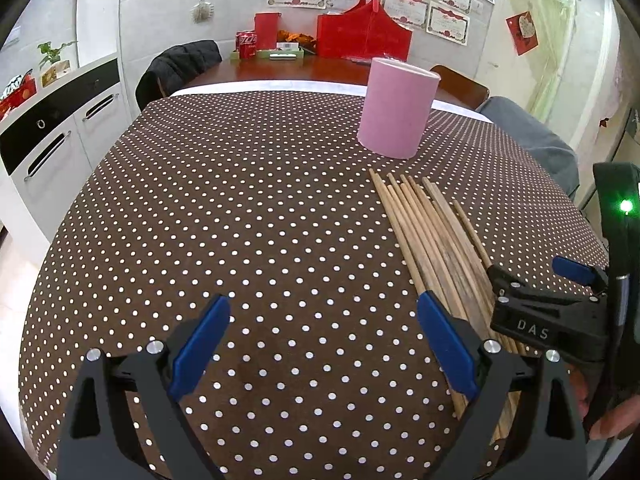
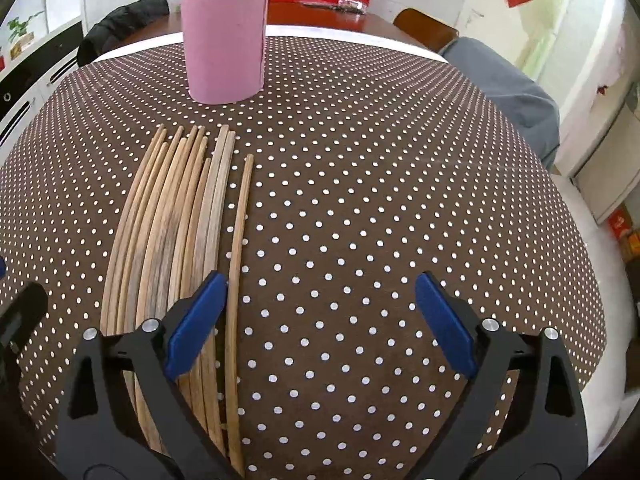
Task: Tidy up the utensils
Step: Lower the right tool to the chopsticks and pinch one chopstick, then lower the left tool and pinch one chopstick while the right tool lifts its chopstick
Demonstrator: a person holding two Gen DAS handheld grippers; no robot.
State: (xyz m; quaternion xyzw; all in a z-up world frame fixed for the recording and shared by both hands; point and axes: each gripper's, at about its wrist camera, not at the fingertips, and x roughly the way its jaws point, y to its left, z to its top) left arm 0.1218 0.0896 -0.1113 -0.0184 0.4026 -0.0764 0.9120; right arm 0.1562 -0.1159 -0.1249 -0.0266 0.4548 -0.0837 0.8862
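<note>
Nearest the lens in the right wrist view, the right gripper [image 2: 320, 320] stands with its fingers [image 2: 196, 322] wide apart and nothing between them except the dotted tabletop [image 2: 400, 200]. The bundle of wooden chopsticks [image 2: 176, 240] lies flat on the cloth just beside the left finger; one single stick at the edge of the bundle passes right along that blue pad. Their long axis runs away from the camera toward the pink cylindrical holder [image 2: 224, 48], which stands upright beyond their far tips.

In the left wrist view the left gripper [image 1: 324, 352] is also open and empty, and the chopsticks [image 1: 428, 240] lie to its right, partly under its right finger [image 1: 444, 344]. The right gripper [image 1: 548, 304] shows there at the edge, over the near ends of the sticks.

I judge that both grippers are about equally near, one on each side. For a grasp, the fingers must shift sideways to straddle the sticks across their length.
</note>
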